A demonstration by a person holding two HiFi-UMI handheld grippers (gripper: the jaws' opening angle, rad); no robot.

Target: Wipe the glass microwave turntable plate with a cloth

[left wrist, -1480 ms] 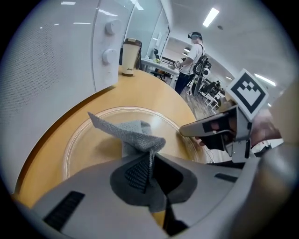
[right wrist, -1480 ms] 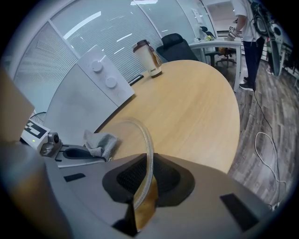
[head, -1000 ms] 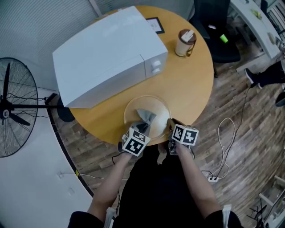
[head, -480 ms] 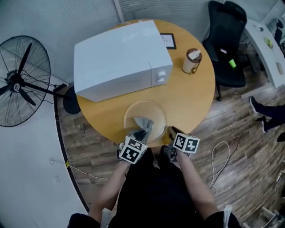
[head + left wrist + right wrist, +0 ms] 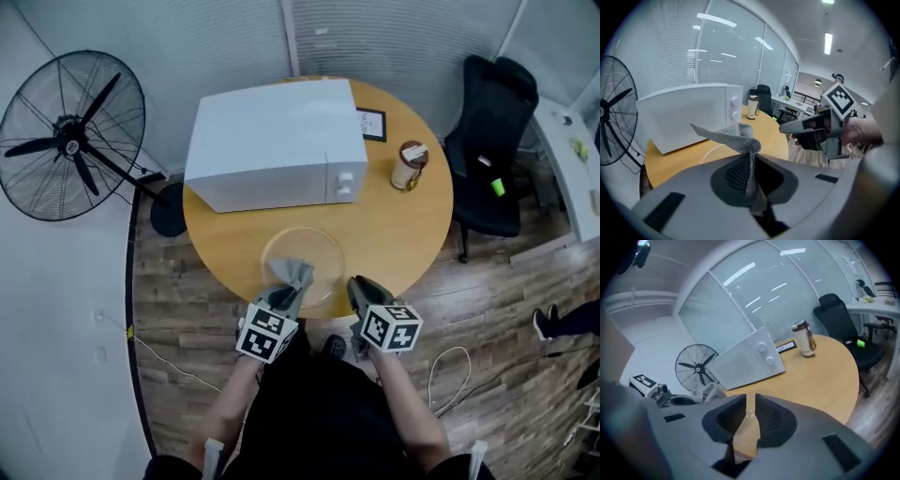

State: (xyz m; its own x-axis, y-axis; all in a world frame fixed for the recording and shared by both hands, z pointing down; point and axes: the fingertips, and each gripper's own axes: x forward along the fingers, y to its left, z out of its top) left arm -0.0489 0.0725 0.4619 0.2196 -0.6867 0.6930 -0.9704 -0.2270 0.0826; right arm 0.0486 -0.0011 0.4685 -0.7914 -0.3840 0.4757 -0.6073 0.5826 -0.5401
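Clear plate (image 5: 324, 251) barely shows: only glints of its rim between the right gripper (image 5: 750, 402)'s narrow, closing jaws. The left gripper (image 5: 751, 161) pinches grey, crumpled cloth (image 5: 729, 136).

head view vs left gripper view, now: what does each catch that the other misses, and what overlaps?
Head view only: the framed card beside the microwave, the person's forearms, and the left hand-held gripper seen from outside.
Left gripper view only: the ceiling lights, and a close look at the pads clamped on the cloth.
Both: the cloth, microwave, cup, fan and glass plate, though the plate's rim is faint in the left gripper view.
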